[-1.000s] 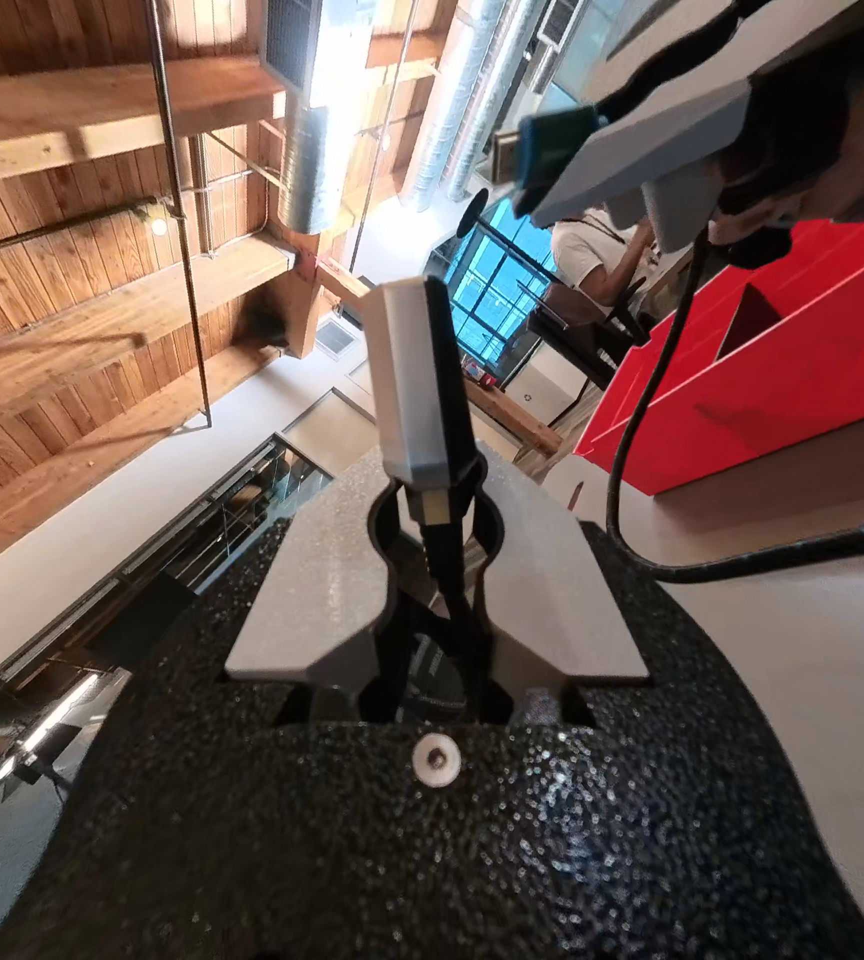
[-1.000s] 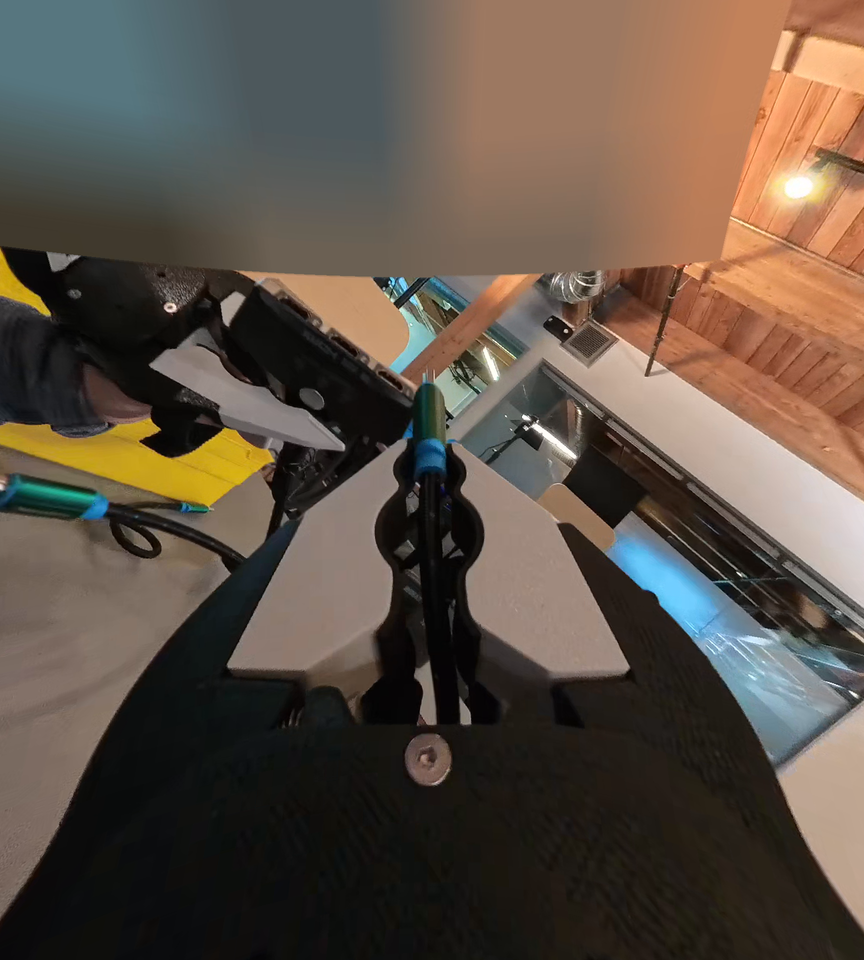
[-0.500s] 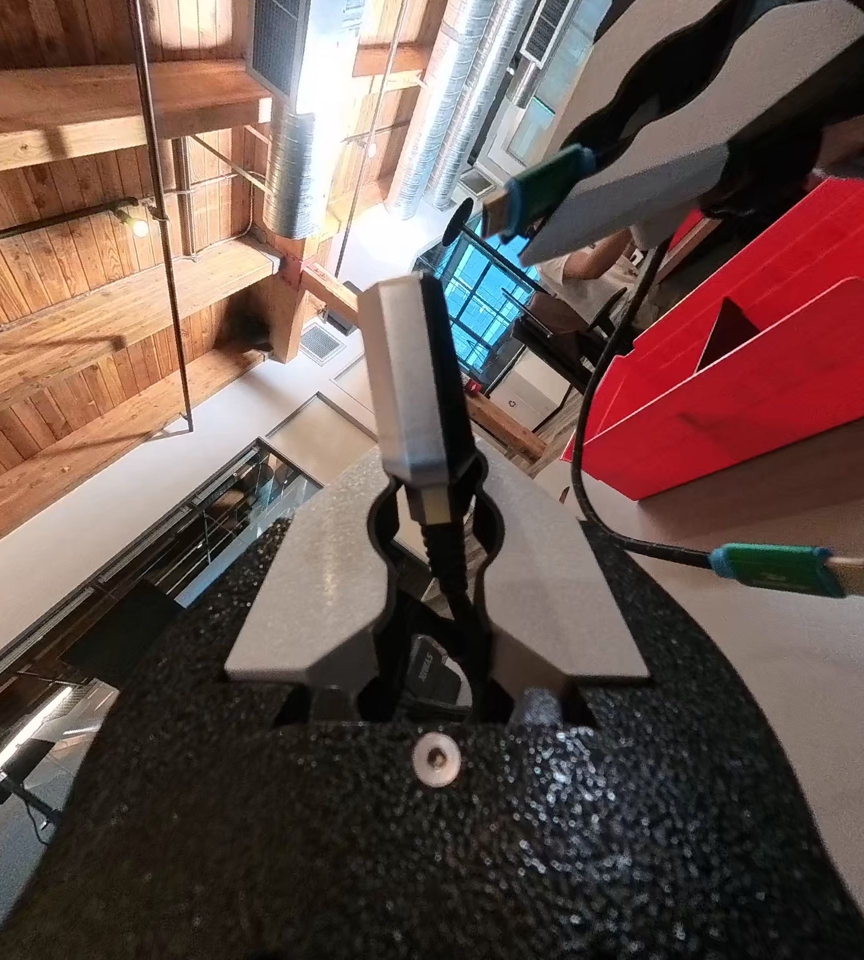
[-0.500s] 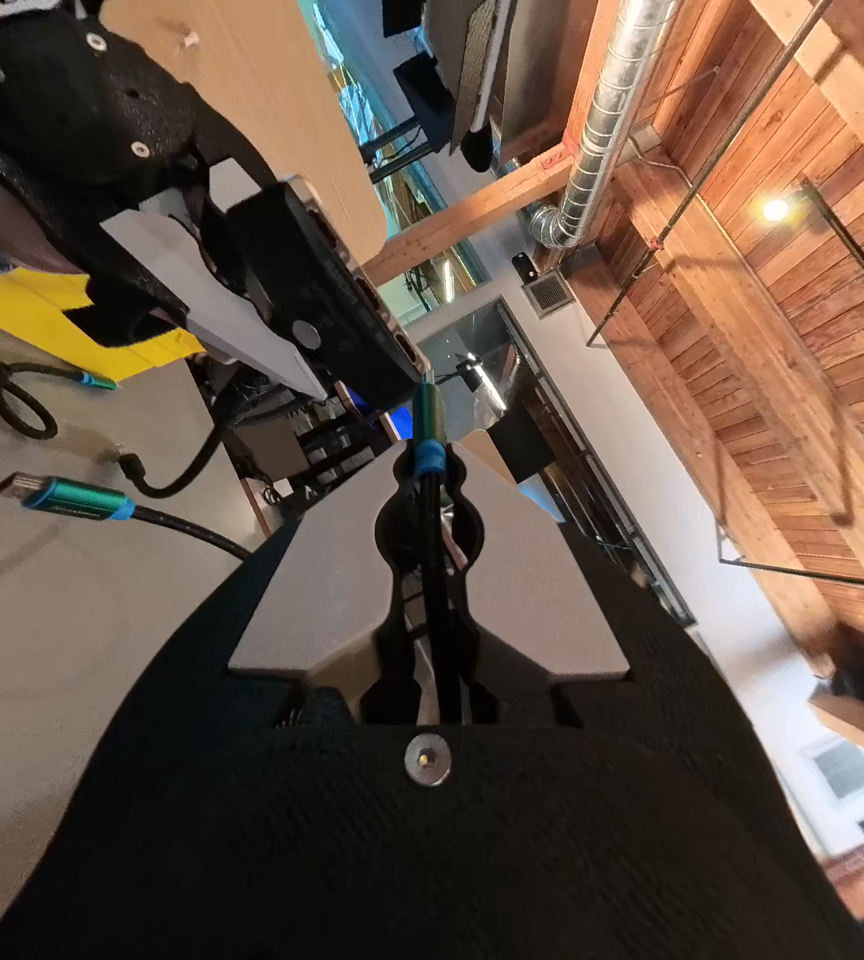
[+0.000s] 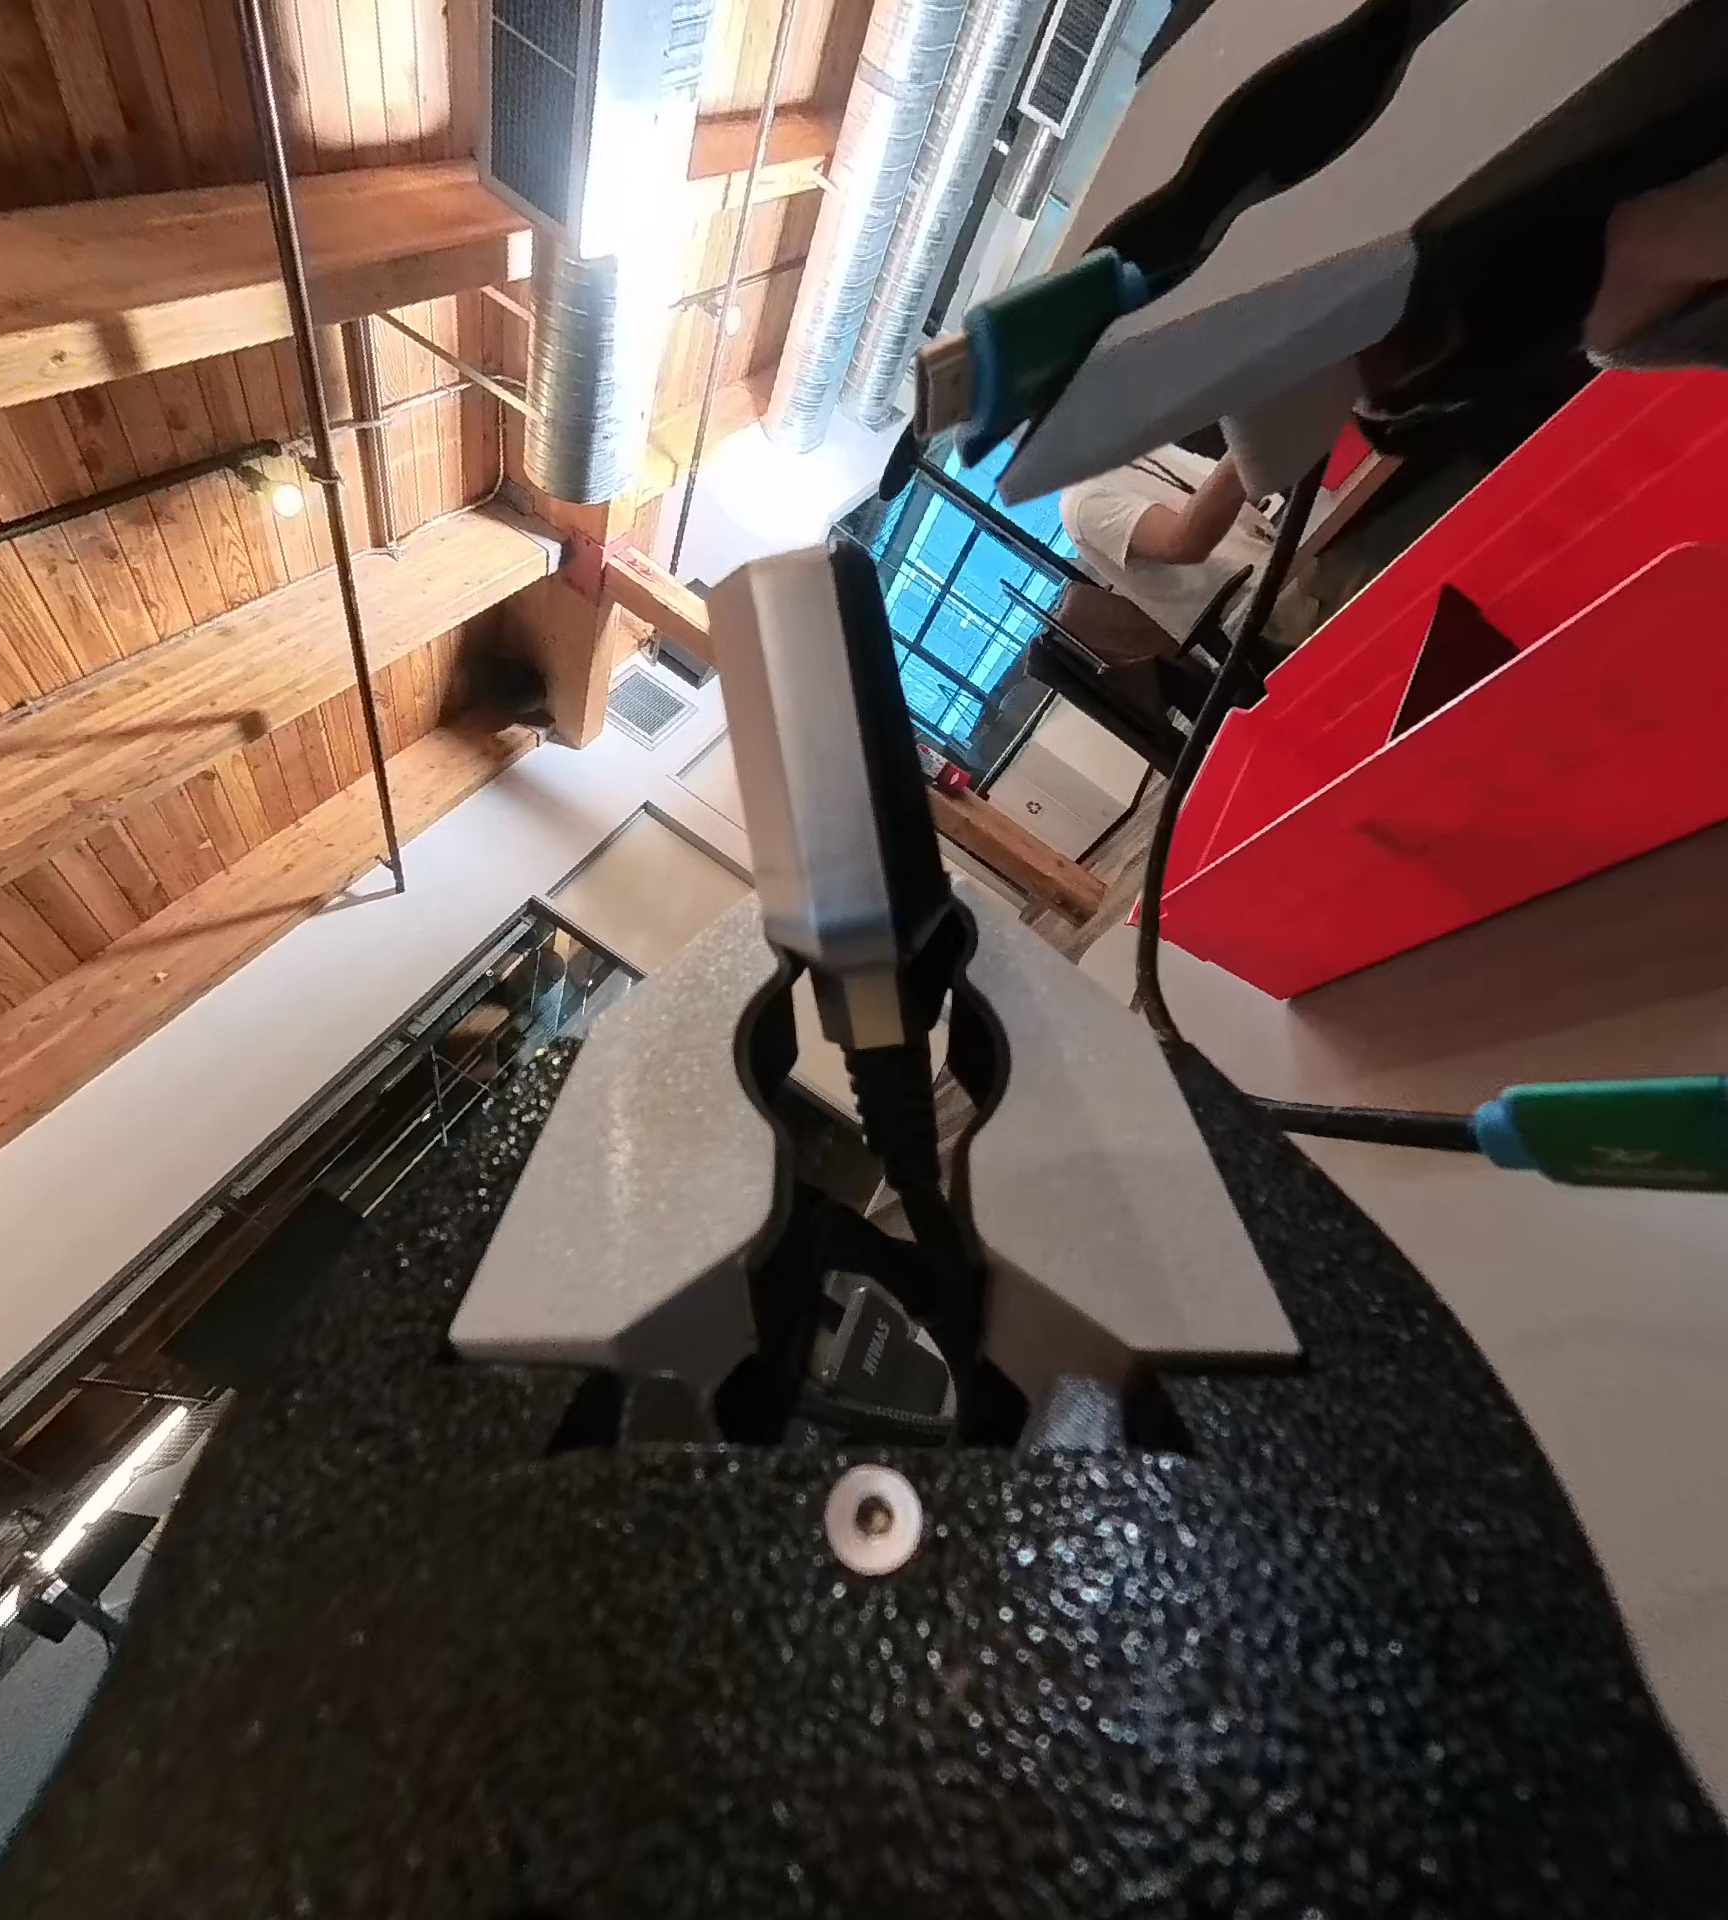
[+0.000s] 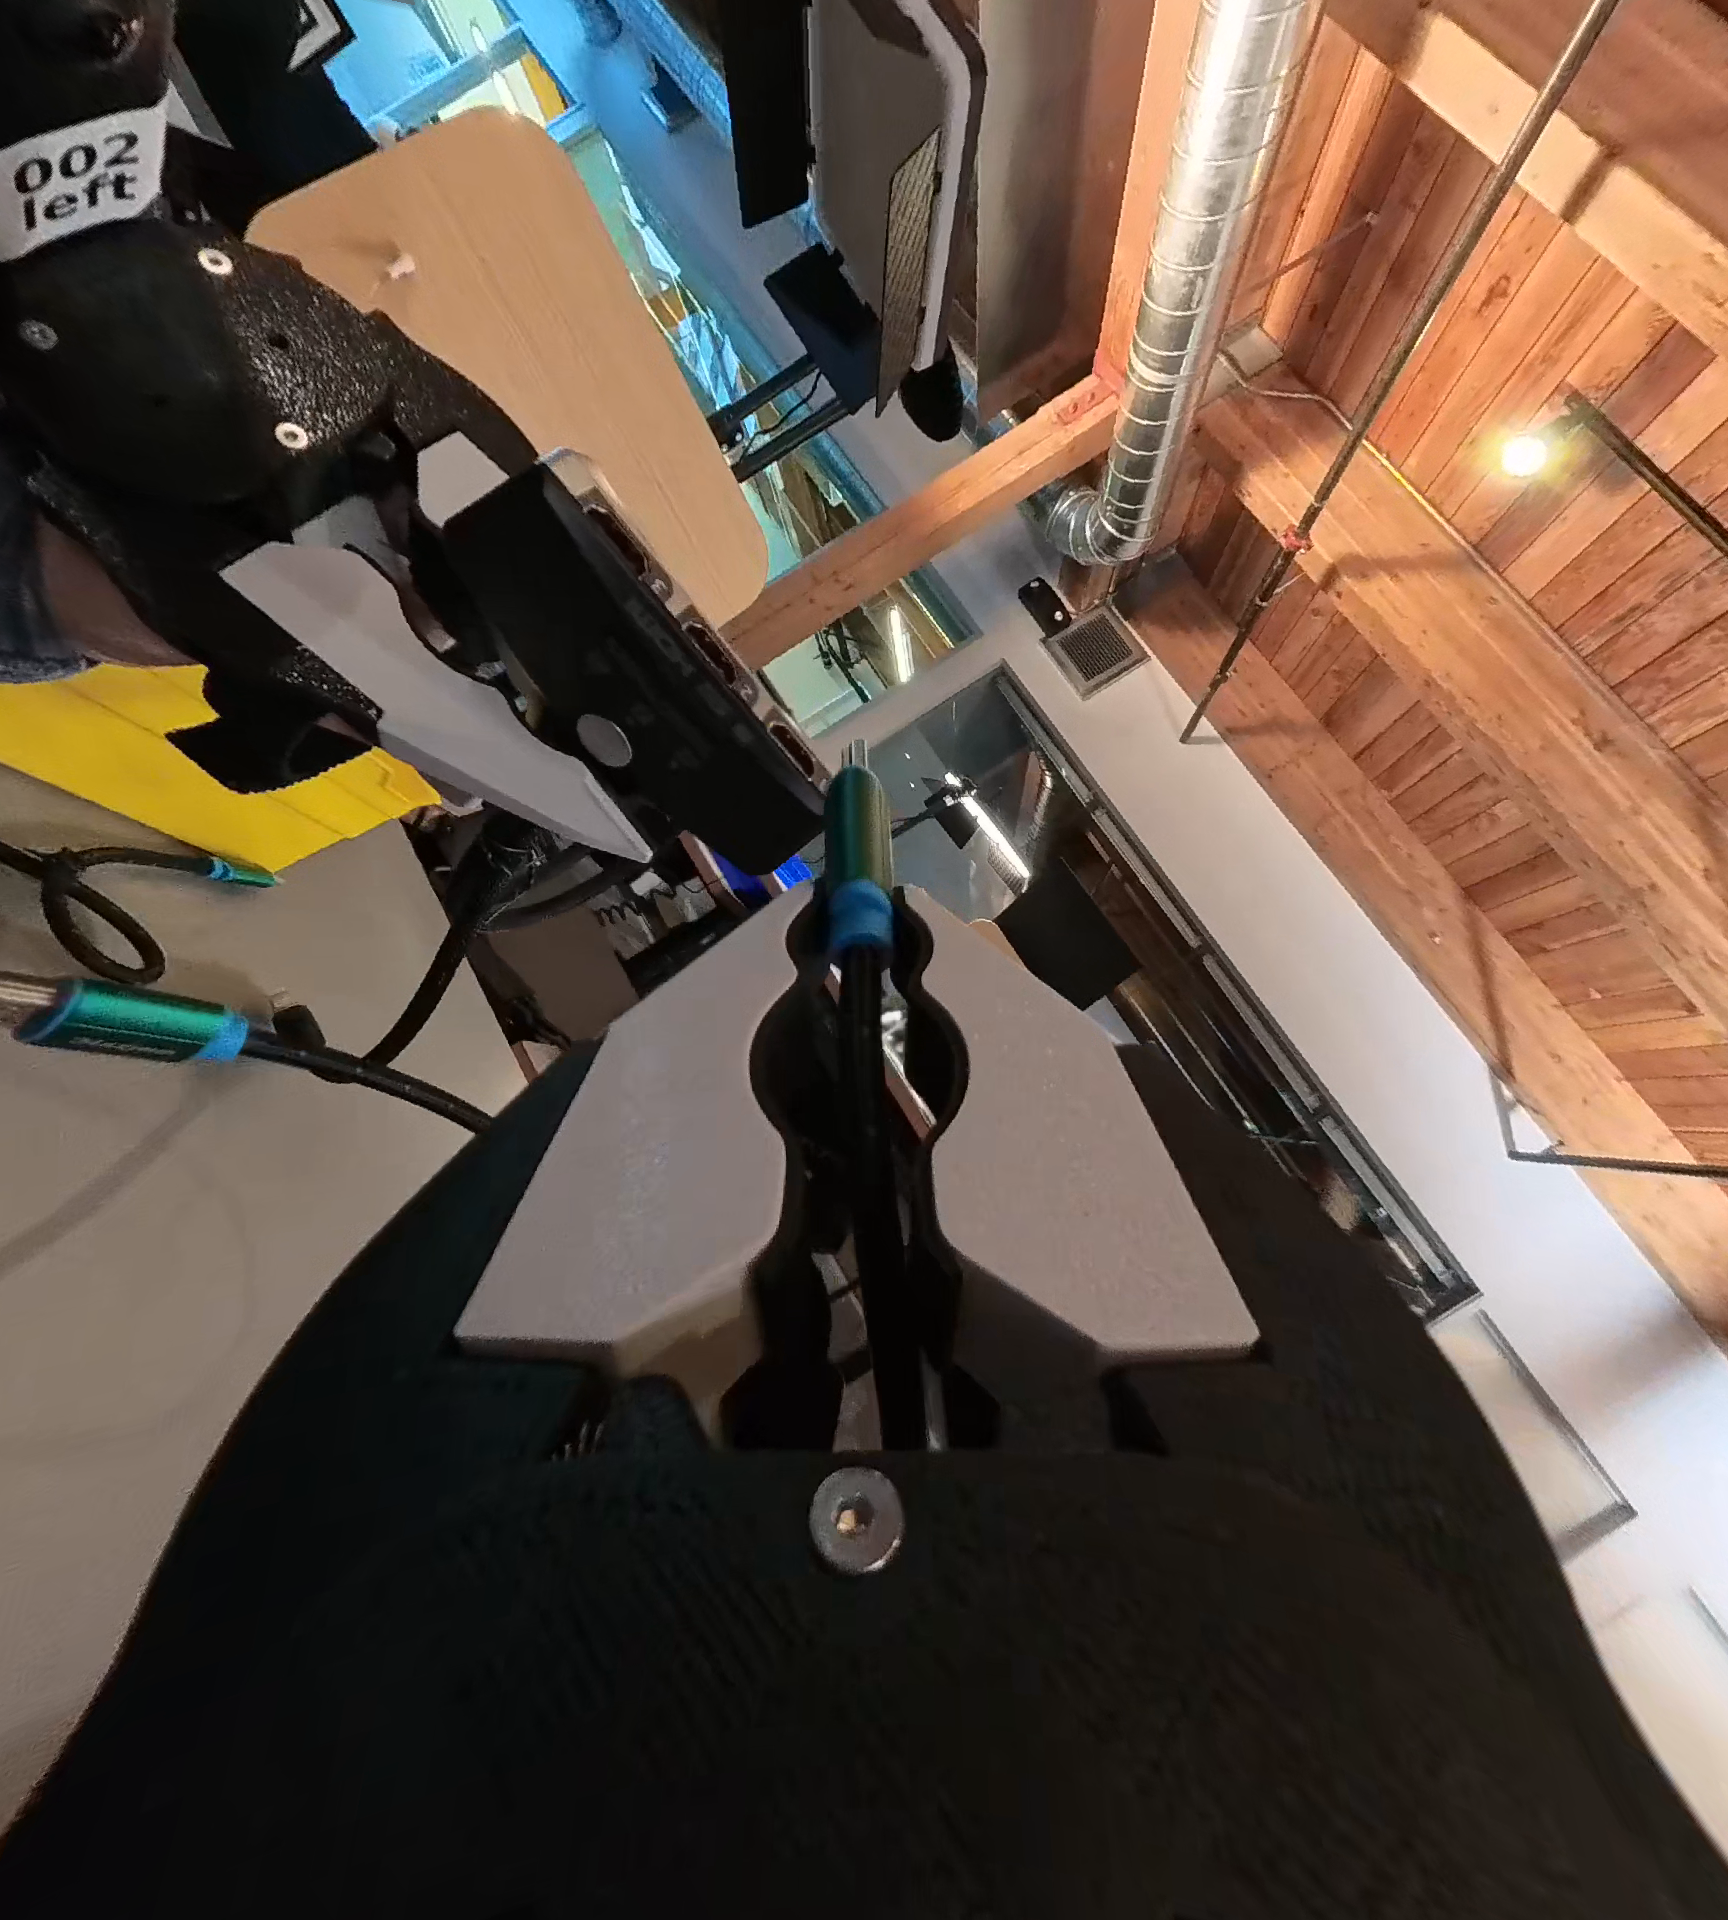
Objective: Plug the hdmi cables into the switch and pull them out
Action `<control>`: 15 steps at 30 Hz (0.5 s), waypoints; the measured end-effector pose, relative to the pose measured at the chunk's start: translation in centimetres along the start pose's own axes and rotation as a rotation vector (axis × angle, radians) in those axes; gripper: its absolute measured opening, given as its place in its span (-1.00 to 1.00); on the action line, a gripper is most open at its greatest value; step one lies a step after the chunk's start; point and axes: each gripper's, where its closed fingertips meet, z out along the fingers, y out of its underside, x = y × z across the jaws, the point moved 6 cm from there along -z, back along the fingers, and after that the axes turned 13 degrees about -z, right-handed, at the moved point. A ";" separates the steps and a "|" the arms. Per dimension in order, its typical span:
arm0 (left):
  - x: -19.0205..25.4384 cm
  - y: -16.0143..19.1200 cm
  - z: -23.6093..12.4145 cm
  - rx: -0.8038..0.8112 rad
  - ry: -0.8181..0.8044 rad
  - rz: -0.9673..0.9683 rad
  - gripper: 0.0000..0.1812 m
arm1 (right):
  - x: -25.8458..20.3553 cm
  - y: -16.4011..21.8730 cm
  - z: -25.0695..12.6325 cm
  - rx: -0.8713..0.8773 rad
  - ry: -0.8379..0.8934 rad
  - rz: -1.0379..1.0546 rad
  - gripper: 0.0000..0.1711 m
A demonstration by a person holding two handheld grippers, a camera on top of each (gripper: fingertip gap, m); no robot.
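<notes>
While my left gripper [image 5: 865, 997] pinches the switch [image 5: 818, 748] on edge, its length runs forward along the fingers, ports seemingly facing my right gripper [image 6: 855, 935]. That one clamps a green plug [image 6: 858, 821], tip nearly at the switch. Another plug [image 5: 1649, 1132] lies on the table [image 5: 1514, 1403].

A white label [image 6: 60, 192] with black printed characters sits on the black body of the left gripper [image 6: 590, 717]. Small pale print runs along the black face of the switch [image 6: 673, 675], too fine to read. The loose green plug [image 5: 1649, 1148] on the counter [image 5: 1462, 1455] carries a faint mark. The held plug [image 6: 855, 821] in the right gripper [image 6: 855, 904] is edge-on; no print shows. A silver part [image 5: 875, 1361] inside the left gripper bears dark lettering.
</notes>
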 end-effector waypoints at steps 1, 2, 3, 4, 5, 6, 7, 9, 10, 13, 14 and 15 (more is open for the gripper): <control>0.0 0.0 0.0 0.001 0.001 0.000 -0.76 | 0.0 0.0 0.0 0.001 0.001 0.002 -0.89; 0.0 0.0 0.0 0.000 0.002 0.001 -0.76 | 0.0 0.0 0.0 -0.001 0.000 0.001 -0.89; 0.0 0.0 0.0 -0.001 0.004 0.000 -0.76 | 0.0 0.0 0.0 -0.003 0.000 -0.002 -0.89; 0.1 0.0 0.0 -0.002 0.008 -0.002 -0.76 | 0.0 0.0 0.0 -0.007 0.000 -0.008 -0.89; 0.1 0.1 0.0 -0.005 0.015 -0.005 -0.76 | -0.1 0.0 0.0 -0.013 -0.001 -0.017 -0.89; 0.2 0.1 0.0 -0.008 0.028 -0.011 -0.76 | -0.1 0.1 0.0 -0.023 0.001 -0.031 -0.89; 0.2 0.1 0.0 -0.013 0.048 -0.021 -0.71 | -0.1 0.1 0.0 -0.037 0.003 -0.052 -0.89; 0.6 0.1 0.1 -0.034 0.130 -0.068 -0.77 | -0.1 -0.1 0.0 -0.072 -0.001 -0.127 -0.90; 0.9 0.0 0.1 -0.055 0.203 -0.108 -0.77 | 0.0 -0.3 -0.1 -0.095 -0.001 -0.186 -0.90; 1.9 -0.4 -0.4 -0.146 0.474 -0.283 -0.77 | 0.3 -1.6 -0.3 -0.166 -0.011 -0.447 -0.90; 2.3 -0.5 -0.6 -0.187 0.570 -0.369 -0.77 | 0.3 -2.0 -0.3 -0.179 -0.028 -0.544 -0.90; 2.5 -0.7 -0.8 -0.222 0.649 -0.457 -0.77 | 0.4 -2.4 -0.3 -0.181 -0.050 -0.633 -0.90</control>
